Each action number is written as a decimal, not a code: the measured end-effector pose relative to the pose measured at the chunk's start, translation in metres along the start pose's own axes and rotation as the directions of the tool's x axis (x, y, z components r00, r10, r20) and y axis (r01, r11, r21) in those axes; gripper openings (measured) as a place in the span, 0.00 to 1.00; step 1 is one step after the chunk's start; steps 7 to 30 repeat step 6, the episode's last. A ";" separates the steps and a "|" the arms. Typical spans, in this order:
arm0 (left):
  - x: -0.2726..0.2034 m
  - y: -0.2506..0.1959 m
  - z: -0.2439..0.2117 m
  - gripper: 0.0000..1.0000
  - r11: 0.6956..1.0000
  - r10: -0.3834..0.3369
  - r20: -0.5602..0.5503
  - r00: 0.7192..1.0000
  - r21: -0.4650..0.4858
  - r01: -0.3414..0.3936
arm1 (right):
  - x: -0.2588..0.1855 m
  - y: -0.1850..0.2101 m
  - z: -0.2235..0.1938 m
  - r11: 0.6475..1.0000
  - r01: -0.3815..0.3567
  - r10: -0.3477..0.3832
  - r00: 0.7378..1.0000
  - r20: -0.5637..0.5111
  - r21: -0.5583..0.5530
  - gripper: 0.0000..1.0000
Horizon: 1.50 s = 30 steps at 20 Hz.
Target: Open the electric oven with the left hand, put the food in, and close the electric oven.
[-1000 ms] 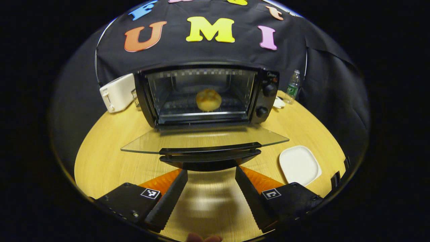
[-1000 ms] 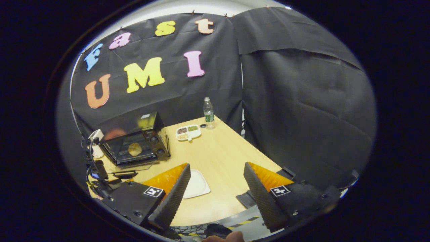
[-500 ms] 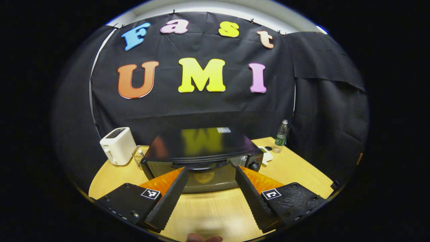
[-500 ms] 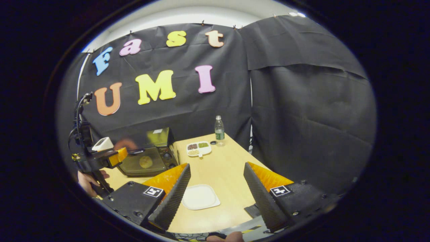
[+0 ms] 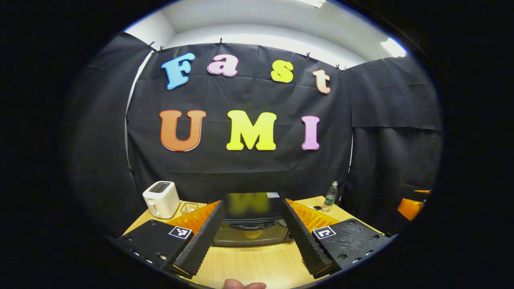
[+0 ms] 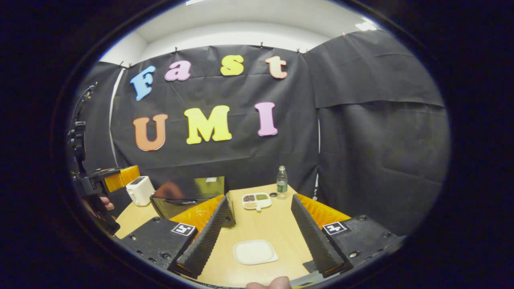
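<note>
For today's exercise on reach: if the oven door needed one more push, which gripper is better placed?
Left. The oven sits straight ahead between the open fingers of the left gripper; from the right gripper it lies off to the side, a white plate ahead.

Oven [image 5: 249, 224] mid-table [image 5: 249, 261]; toaster [image 5: 161, 198] to its left, bottle [image 5: 330, 196] right.
</note>
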<state>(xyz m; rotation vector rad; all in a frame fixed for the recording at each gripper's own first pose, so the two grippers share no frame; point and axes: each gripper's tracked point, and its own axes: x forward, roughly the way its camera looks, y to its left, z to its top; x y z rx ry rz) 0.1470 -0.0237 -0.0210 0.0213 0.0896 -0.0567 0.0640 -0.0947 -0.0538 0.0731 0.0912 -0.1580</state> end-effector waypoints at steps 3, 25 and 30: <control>-0.041 0.010 0.020 0.93 1.000 0.023 0.026 0.999 -0.011 -0.023 | -0.013 0.024 0.015 0.998 -0.062 0.062 0.997 0.037 -0.002 0.97; -0.078 0.019 0.024 0.94 0.998 0.046 0.028 0.999 -0.032 -0.045 | -0.025 0.050 0.022 0.992 -0.127 0.127 0.991 0.042 -0.019 0.97; -0.078 0.019 0.024 0.94 0.998 0.046 0.028 0.999 -0.032 -0.045 | -0.025 0.050 0.022 0.992 -0.127 0.127 0.991 0.042 -0.019 0.97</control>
